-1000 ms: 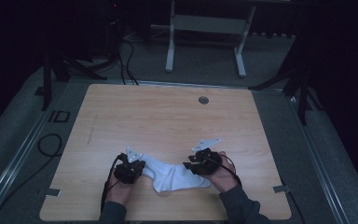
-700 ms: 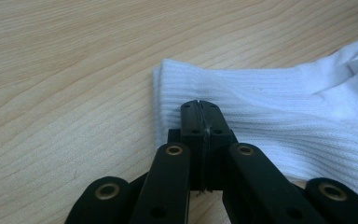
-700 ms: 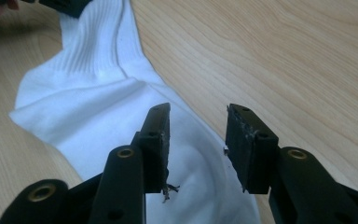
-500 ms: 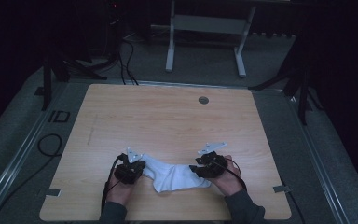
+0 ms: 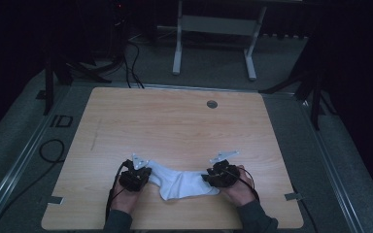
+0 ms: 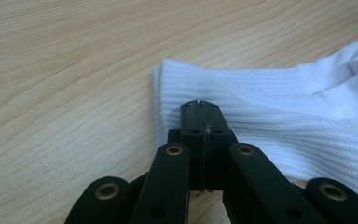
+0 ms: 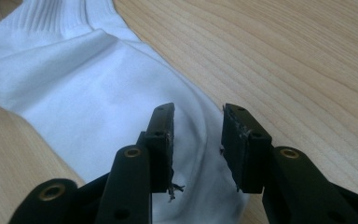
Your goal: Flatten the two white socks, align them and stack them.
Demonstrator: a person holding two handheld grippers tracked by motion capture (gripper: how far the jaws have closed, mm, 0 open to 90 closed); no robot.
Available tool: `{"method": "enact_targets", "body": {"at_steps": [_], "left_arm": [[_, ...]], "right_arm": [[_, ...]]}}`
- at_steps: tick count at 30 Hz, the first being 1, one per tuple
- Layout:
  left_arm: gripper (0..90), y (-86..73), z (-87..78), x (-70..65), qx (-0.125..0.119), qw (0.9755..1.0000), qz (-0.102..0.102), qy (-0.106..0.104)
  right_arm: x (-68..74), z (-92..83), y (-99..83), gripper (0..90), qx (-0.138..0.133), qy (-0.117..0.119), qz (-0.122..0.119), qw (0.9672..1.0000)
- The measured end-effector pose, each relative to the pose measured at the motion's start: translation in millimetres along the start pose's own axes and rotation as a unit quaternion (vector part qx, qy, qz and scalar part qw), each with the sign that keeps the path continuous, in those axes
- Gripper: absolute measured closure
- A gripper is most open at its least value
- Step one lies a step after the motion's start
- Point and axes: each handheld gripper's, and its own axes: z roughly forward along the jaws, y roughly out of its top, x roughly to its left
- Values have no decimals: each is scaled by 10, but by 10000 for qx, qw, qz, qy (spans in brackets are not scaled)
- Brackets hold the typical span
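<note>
White sock (image 5: 182, 183) lies flat on wood surface (image 5: 175, 126), near front edge, betw. both hands. Left tongs (image 6: 200, 116) clamped tight on ribbed cuff end. Right tongs (image 7: 197, 135) part-open, just been closing, jaws straddling toe end w/o pressing it.

Your left gripper (image 5: 135, 177) and right gripper (image 5: 222, 175): black linkage jaws, brass-ringed pivot holes, grey three-cornered top plates, black trailing cables. Your sleeves are dark grey.
</note>
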Motion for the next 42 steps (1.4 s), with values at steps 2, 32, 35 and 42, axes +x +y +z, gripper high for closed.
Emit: {"method": "enact_targets", "body": {"at_steps": [2,32,35,42], "left_arm": [[893,0,0,-1,0,10000,2,1],[894,0,0,-1,5,10000,0,-18],[894,0,1,-2,6,10000,-2,-17],[893,-1,1,-7,0,10000,-9,-3]], "right_arm": [[-2,13,-5,644,38,8,18,10000],[-75,-535,-80,880,-515,-289,171,9981],[-102,-553,-95,880,-502,-276,233,9981],[-147,-395,-156,866,-243,-144,341,9990]]}}
